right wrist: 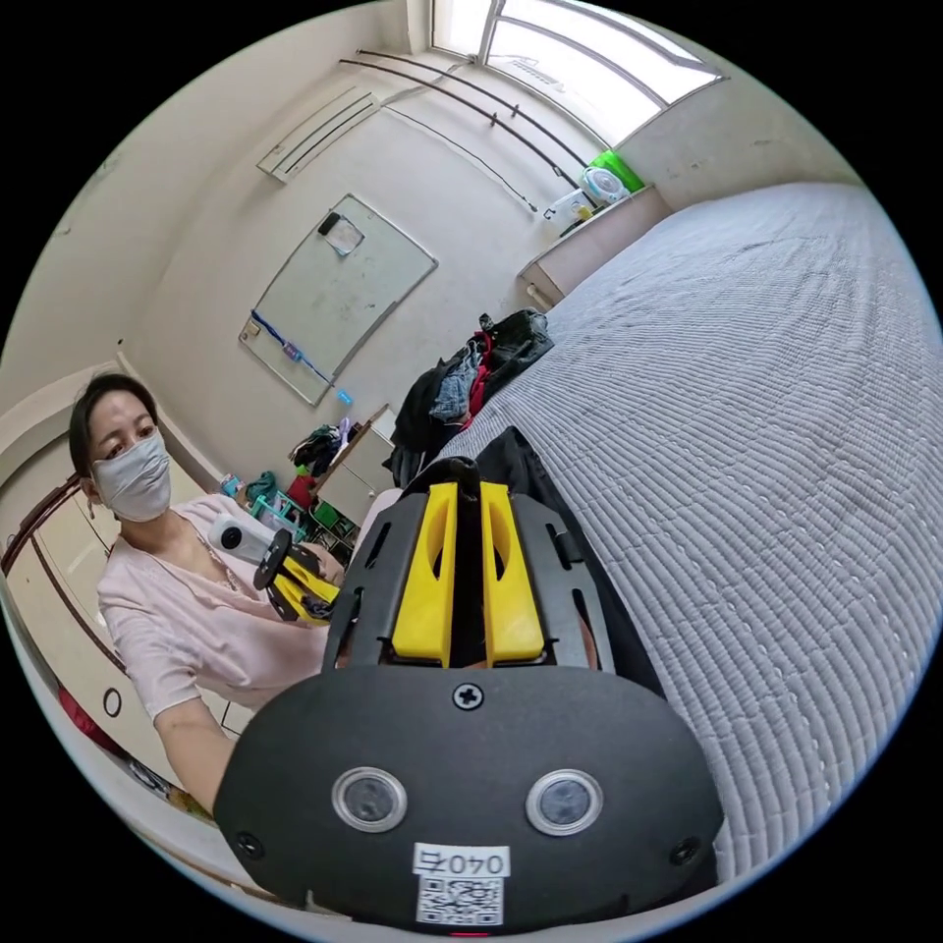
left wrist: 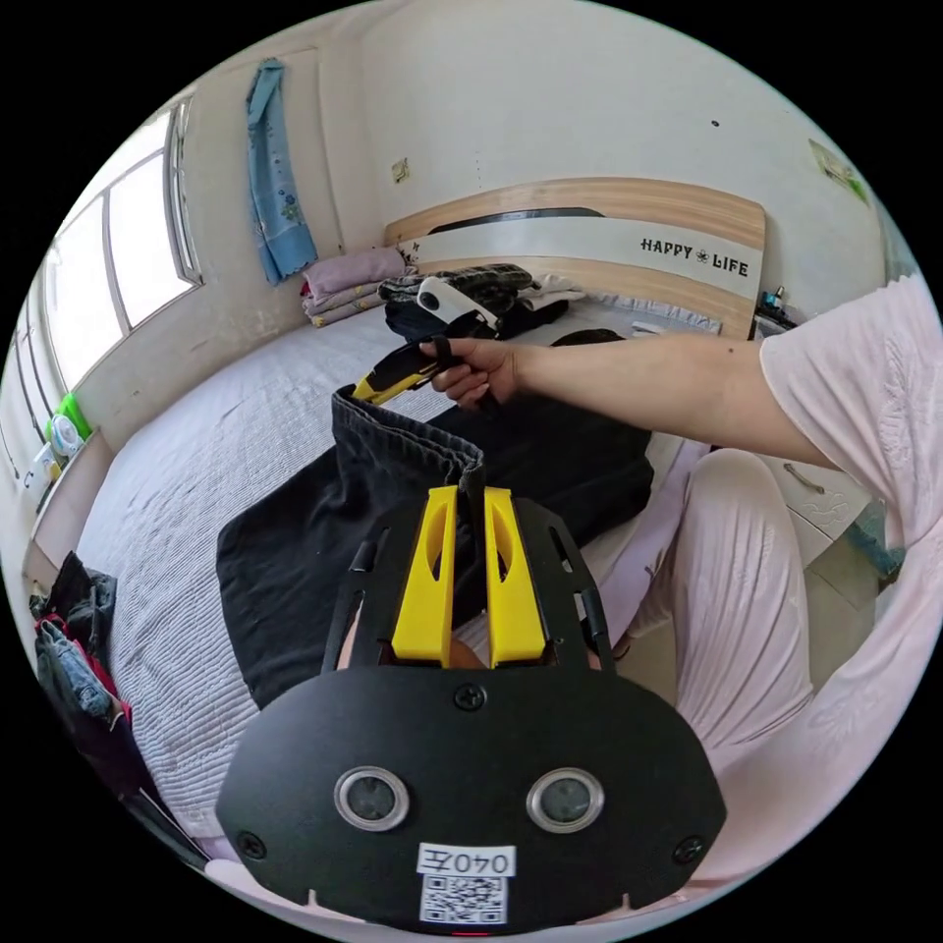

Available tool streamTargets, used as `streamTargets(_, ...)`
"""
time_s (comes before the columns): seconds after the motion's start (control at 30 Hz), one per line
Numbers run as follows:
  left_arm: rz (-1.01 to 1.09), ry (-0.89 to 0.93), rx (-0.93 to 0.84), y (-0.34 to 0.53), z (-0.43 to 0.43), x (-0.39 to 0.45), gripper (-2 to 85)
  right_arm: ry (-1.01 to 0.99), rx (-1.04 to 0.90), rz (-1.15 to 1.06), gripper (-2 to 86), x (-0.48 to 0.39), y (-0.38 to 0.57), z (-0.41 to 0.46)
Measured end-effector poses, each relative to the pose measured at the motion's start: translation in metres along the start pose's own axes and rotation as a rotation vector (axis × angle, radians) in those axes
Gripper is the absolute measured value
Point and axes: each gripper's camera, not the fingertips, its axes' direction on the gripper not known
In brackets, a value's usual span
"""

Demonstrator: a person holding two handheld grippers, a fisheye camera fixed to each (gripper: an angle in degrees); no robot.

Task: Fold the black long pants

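The black long pants [left wrist: 324, 530] lie across the grey bedspread, their waistband lifted off the bed. My left gripper [left wrist: 471, 488] is shut on one end of the waistband. The right gripper [left wrist: 354, 390], held in a hand at the far end of the waistband, pinches the other end. In the right gripper view my right gripper [right wrist: 468, 483] is shut on black cloth of the pants [right wrist: 530, 471], which trail down beside it. The left gripper [right wrist: 295, 589] appears there in the person's other hand.
The bed [left wrist: 196, 442] has a wooden headboard [left wrist: 629, 216] with folded clothes and pillows [left wrist: 442, 290] stacked against it. A heap of clothes [left wrist: 74, 629] sits at the bed's foot corner. The person in pale pink [left wrist: 786, 550] stands at the bedside. A window [left wrist: 118, 255] is on the far wall.
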Motion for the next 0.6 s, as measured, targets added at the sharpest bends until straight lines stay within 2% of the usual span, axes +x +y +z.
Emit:
streamTargets(0.1,0.008,0.027,0.010,-0.019,0.004,0.005,0.7,-0.008,0.003,0.062,5.3,0.001,0.012,0.001)
streamTargets(0.17,0.002,0.133,-0.049,-0.030,0.017,0.005,2.1,0.018,-0.034,0.173,9.3,0.004,0.016,0.005)
streamTargets(0.23,-0.007,0.231,-0.068,-0.035,0.013,0.004,2.0,0.176,-0.094,0.284,14.6,-0.004,0.025,0.007)
streamTargets(0.3,0.000,0.291,0.003,-0.038,-0.015,0.005,1.3,0.347,-0.116,0.327,14.8,-0.022,0.030,0.006)
streamTargets(0.37,0.027,0.218,0.160,-0.047,-0.067,0.005,0.0,0.535,-0.124,0.322,12.5,-0.049,0.031,0.010)
streamTargets(0.43,0.016,0.101,0.206,-0.060,-0.087,-0.001,-0.6,0.703,-0.114,0.233,3.8,-0.096,0.027,0.033)
streamTargets(0.5,0.001,0.010,0.140,-0.077,-0.077,-0.007,-0.8,0.737,-0.119,0.153,0.6,-0.125,0.021,0.062)
streamTargets(0.6,0.018,-0.028,-0.073,-0.098,-0.020,-0.004,-0.8,0.774,-0.168,0.100,-0.7,-0.143,0.008,0.121)
